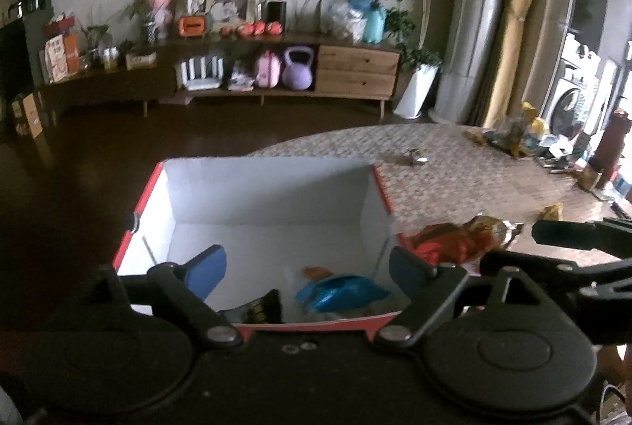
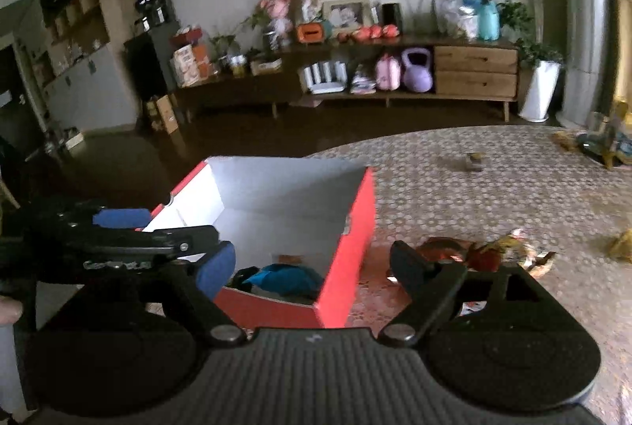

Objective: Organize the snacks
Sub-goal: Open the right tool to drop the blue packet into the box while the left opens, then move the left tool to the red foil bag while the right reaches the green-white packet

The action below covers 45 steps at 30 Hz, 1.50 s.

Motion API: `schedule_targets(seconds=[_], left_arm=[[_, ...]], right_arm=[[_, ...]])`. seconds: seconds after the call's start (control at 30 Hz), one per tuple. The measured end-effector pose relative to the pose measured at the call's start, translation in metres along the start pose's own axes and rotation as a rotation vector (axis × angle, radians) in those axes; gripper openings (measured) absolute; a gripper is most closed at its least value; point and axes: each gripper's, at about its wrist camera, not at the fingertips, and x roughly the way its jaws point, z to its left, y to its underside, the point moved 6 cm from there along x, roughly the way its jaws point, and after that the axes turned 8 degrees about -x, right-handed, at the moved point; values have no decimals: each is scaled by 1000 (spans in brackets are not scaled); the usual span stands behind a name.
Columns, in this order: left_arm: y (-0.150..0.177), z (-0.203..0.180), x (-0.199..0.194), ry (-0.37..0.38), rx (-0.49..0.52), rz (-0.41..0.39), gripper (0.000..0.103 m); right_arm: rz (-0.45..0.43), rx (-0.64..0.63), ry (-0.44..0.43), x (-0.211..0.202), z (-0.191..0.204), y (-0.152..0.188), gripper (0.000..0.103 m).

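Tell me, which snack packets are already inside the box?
The blue packet and the dark packet lie in the red box; the red-orange packet lies outside on the table.

- The box [image 1: 268, 196] floor is partly hidden behind its near wall and the left tongs [image 1: 304, 271].
- A dark packet [image 1: 260, 308] inside is cut off by that wall; its print is unreadable.
- The blue packet [image 2: 284, 277] is half hidden by the box's red wall.
- The clutter [image 1: 553, 144] at the worktop's [image 1: 454, 172] far end is too blurred to identify.
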Motion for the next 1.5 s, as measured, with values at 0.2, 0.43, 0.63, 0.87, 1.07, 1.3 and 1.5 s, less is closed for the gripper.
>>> schedule_targets(seconds=[0.2, 0.43, 0.63, 0.87, 1.07, 1.3, 1.5], left_arm=[[3, -29, -15, 40, 24, -41, 96], [13, -62, -29, 85, 58, -78, 103], [23, -85, -26, 112, 73, -71, 103], [36, -111, -10, 130, 83, -52, 103], [47, -137, 11, 144, 109, -11, 103], [44, -159, 44, 104, 148, 8, 103], [45, -168, 85, 63, 168, 60, 103]], right_arm=[[-44, 35, 13, -31, -16, 4, 86], [-106, 47, 53, -71, -43, 22, 97], [-113, 37, 140, -91, -77, 46, 99], [-85, 19, 219, -99, -111, 79, 99], [-61, 16, 263, -99, -133, 103, 99], [-22, 37, 267, -79, -155, 119, 99], [11, 48, 257, -53, -170, 129, 98]])
